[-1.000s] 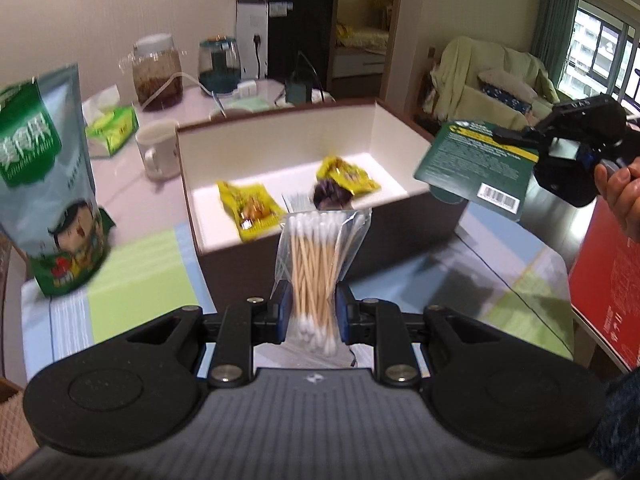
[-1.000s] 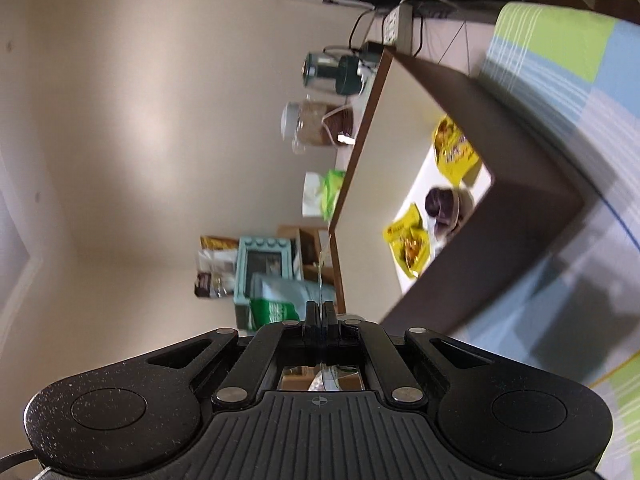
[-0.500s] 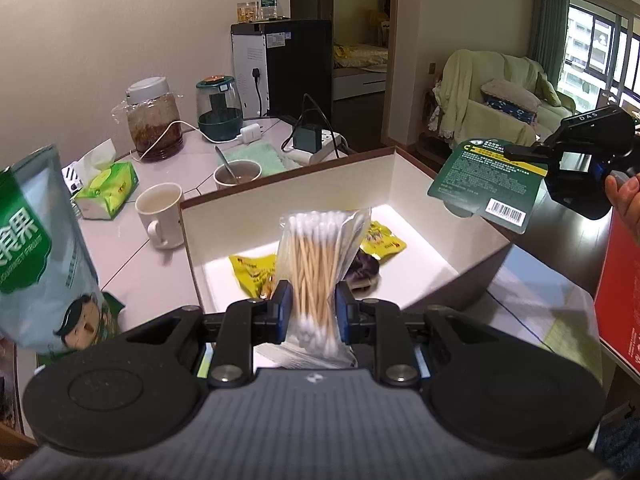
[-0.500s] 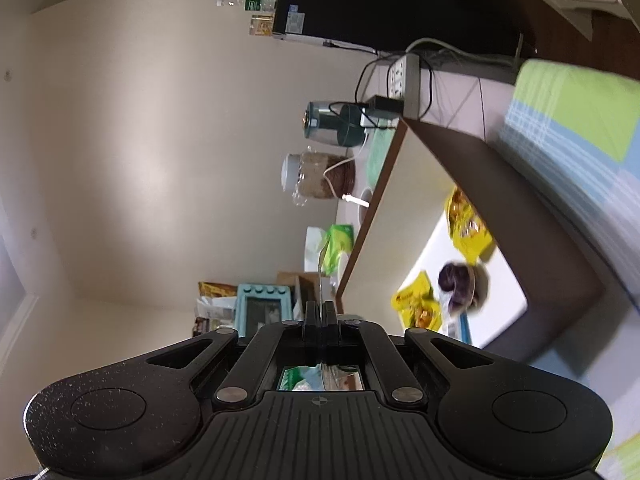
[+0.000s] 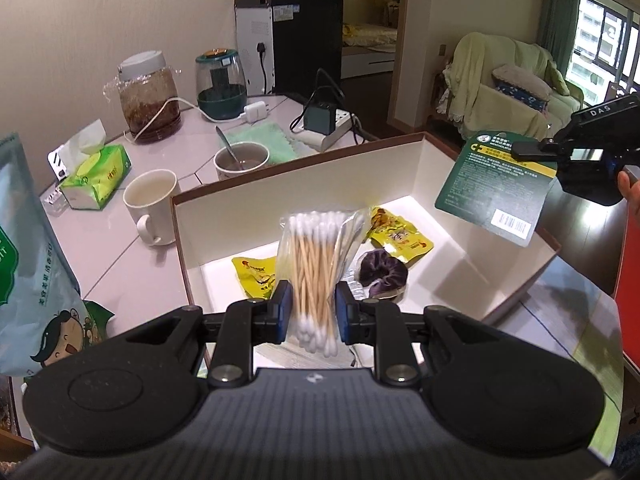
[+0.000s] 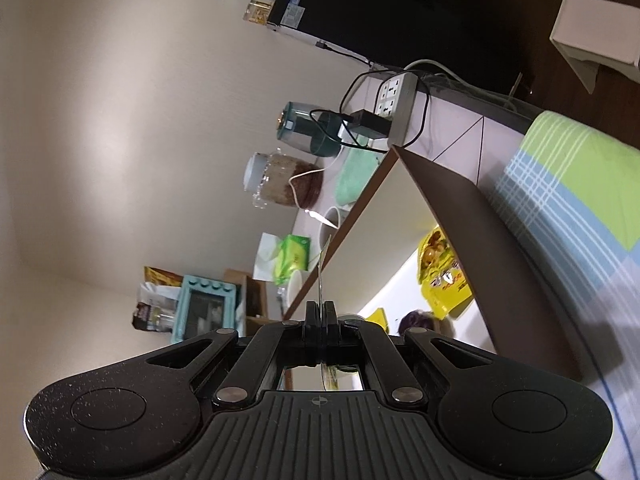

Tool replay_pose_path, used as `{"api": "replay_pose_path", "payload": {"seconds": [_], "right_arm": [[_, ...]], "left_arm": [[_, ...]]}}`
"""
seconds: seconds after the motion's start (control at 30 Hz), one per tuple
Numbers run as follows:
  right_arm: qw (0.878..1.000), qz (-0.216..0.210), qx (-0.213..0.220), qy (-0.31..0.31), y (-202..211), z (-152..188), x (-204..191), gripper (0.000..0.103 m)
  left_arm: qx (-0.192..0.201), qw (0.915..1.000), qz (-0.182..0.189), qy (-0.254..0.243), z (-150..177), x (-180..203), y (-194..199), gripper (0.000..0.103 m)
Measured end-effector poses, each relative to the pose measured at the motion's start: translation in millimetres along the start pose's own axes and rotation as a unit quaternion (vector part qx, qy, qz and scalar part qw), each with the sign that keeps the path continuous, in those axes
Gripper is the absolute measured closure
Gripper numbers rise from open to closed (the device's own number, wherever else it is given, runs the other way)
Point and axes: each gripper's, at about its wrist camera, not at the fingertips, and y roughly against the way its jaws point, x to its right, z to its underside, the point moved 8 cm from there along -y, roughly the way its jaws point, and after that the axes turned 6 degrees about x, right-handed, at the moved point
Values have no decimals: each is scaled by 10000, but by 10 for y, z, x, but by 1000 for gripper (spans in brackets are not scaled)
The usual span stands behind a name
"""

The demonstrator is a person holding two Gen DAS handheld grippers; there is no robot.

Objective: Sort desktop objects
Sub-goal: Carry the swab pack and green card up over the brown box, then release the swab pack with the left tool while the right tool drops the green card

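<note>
Left wrist view: left hand-held gripper (image 5: pixel 311 308) clamps a cotton swab pack (image 5: pixel 316 258) narrowly.

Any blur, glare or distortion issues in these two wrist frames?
Left wrist: bag of cotton swabs in the left gripper is slightly smeared; window blown out; fisheye bends the box walls. Right wrist: view rolled sideways, soft glare on the wall, card in the right gripper edge-on, barely visible.
</note>
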Motion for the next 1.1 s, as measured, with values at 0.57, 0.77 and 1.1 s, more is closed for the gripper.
{"api": "replay_pose_path", "payload": {"seconds": [0.57,0.77,1.1], "right_arm": [[9891,761,-11,1260,-171,82,4,103],[9681,1114,34,2242,-201,154,-119,103],[8447,1679,-763,5024,-531,930,-320,94]], "left_arm": [[-567,9983,50,109,213,-37,-448,76],[-530,9984,33,180,227,-49,-395,75],[-444,9986,19,272,194,-14,-308,75]]}}
